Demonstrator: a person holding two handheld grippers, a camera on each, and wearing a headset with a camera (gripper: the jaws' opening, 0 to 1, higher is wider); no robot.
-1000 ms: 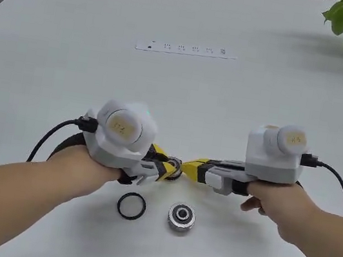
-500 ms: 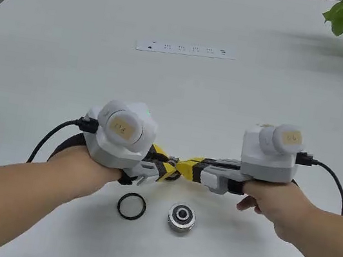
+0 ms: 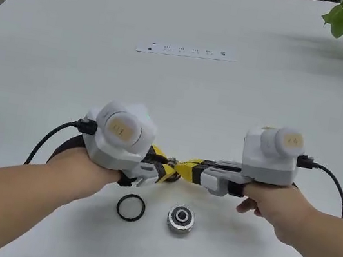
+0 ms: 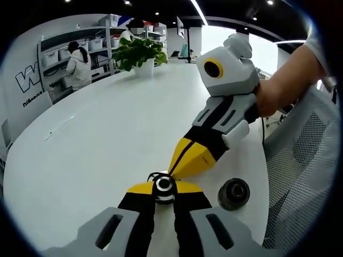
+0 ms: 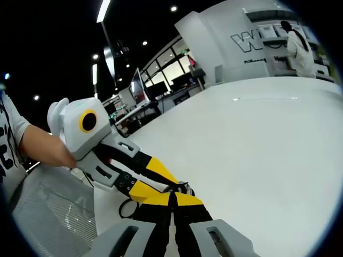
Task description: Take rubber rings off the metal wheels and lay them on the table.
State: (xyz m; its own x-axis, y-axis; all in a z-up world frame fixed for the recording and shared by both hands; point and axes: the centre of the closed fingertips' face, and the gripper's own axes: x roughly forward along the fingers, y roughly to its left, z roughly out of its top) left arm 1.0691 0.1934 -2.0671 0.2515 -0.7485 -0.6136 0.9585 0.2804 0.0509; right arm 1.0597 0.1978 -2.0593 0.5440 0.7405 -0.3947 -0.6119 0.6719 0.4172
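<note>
Wheel [image 4: 163,183] clamped in closed left claw [image 4: 163,187] over bench [image 3: 228,98], closed right claw [image 5: 172,197] meeting it tip-to-tip at the rim, its hold on rubber unclear; head view gives loose ring [image 3: 131,207] beside second wheel [image 3: 181,217], both flat on bench near the claws.
</note>
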